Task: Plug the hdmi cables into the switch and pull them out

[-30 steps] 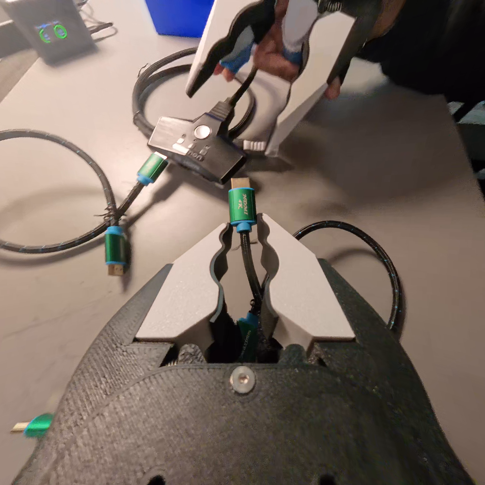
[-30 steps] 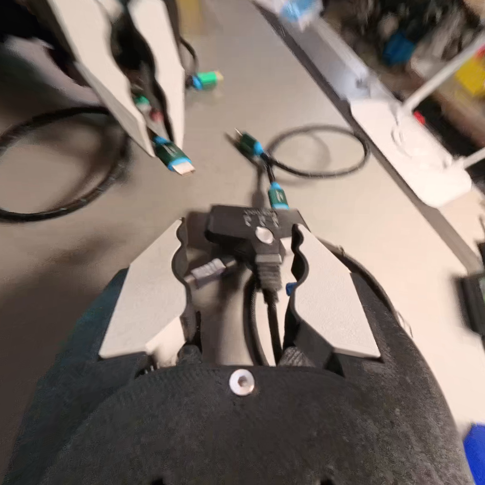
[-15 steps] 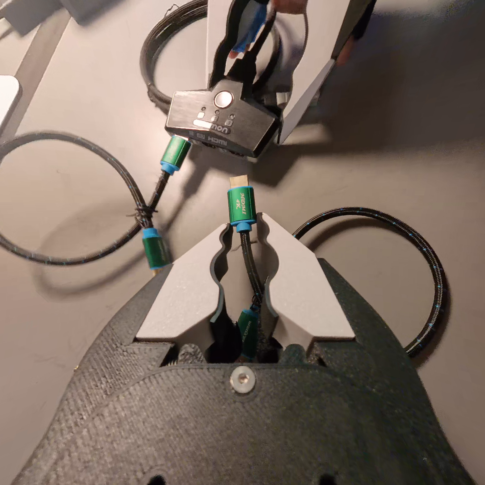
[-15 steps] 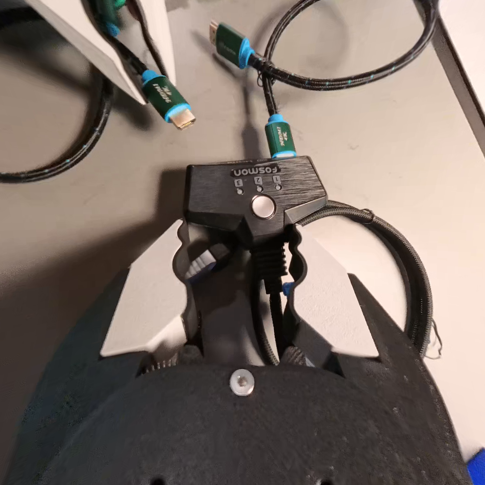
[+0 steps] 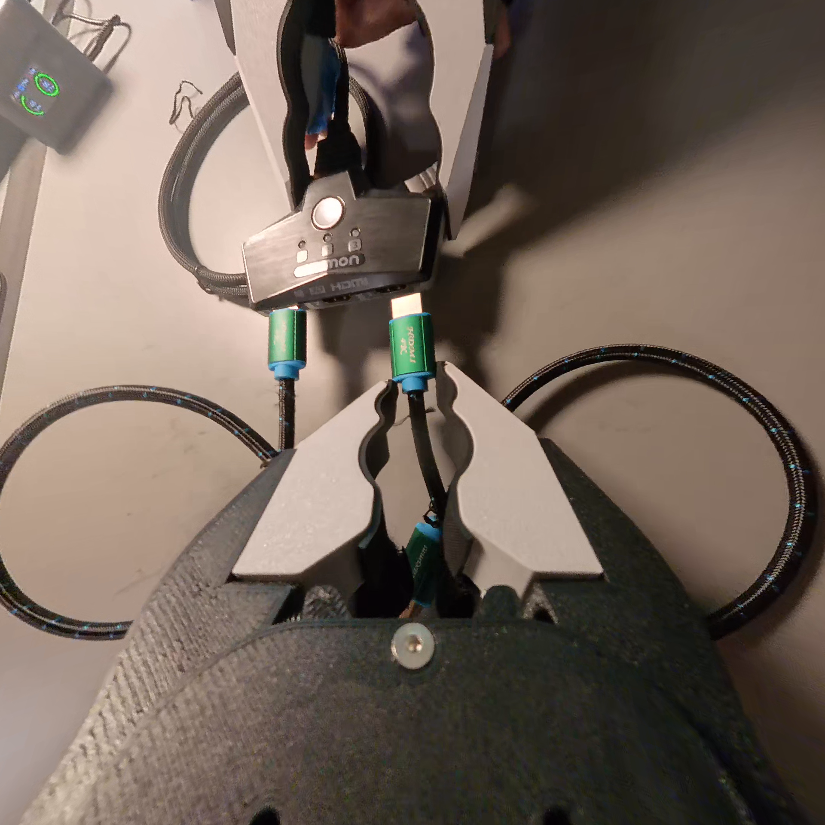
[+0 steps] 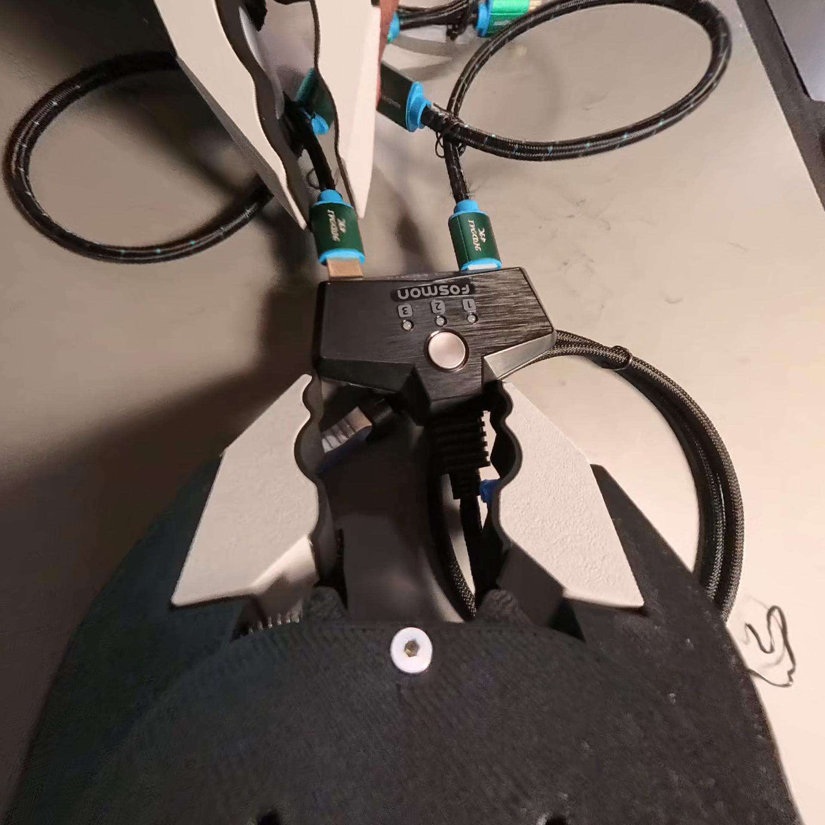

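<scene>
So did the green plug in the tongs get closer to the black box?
Yes. The green plug was well short of the black box; now its gold tip touches a slot, beside the plug already in.

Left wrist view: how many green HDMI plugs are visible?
3. First plug seated in the switch's left port; second plug gripped by the left tongs, tip at the right port; third plug deep between the tongs' fingers. More may be hidden.
</scene>
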